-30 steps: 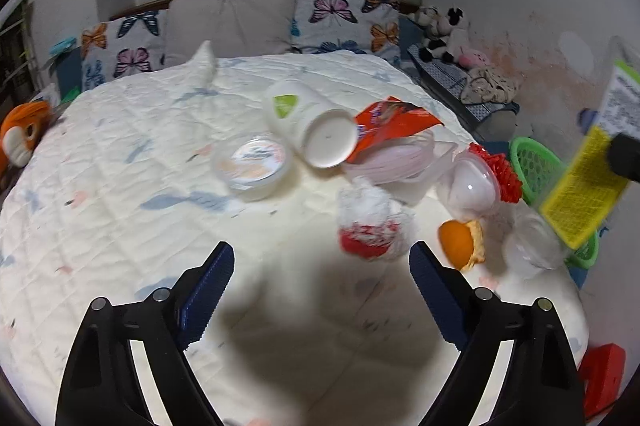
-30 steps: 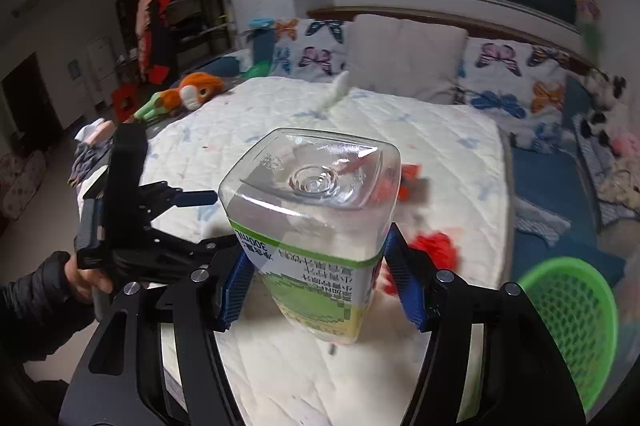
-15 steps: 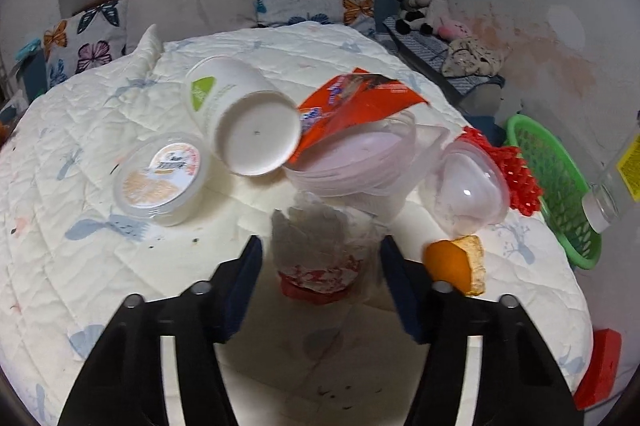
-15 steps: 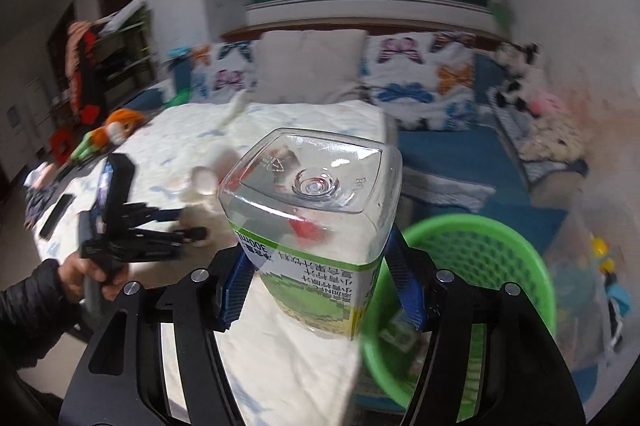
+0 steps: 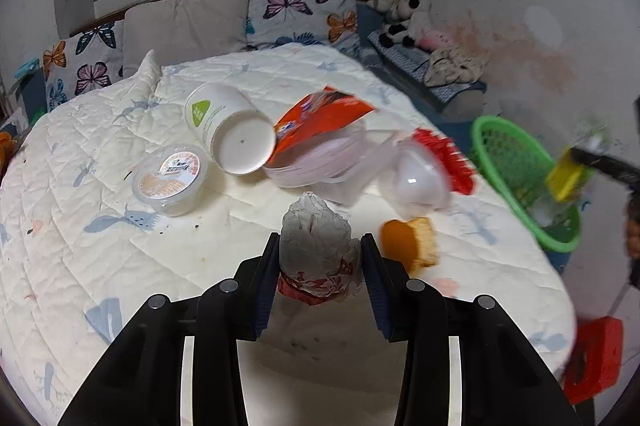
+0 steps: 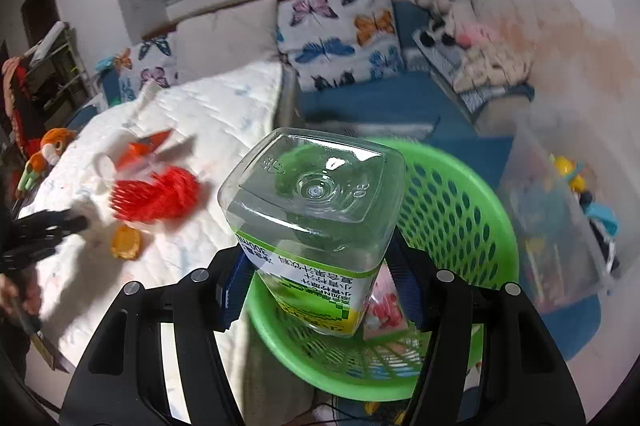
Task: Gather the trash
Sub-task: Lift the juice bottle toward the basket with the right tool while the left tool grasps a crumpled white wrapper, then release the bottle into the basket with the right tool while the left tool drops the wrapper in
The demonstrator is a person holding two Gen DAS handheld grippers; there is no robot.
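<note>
Crumpled white-and-red wrapper (image 5: pixel 318 258) sits on the quilted bed (image 5: pixel 120 234), and the left gripper (image 5: pixel 320 276) has just been closing its fingers (image 5: pixel 267 278) on it, both blue pads now against its sides. Just right lies an orange sponge piece (image 5: pixel 408 240); farther off are a sealed dessert cup (image 5: pixel 170 179), a tipped white tub (image 5: pixel 228 133) and an orange snack bag (image 5: pixel 320 117). Over at the right, the right gripper (image 6: pixel 318 280) grips a clear square bottle (image 6: pixel 316 214), base toward the camera, above the green basket (image 6: pixel 452 209) beside the bed
</note>
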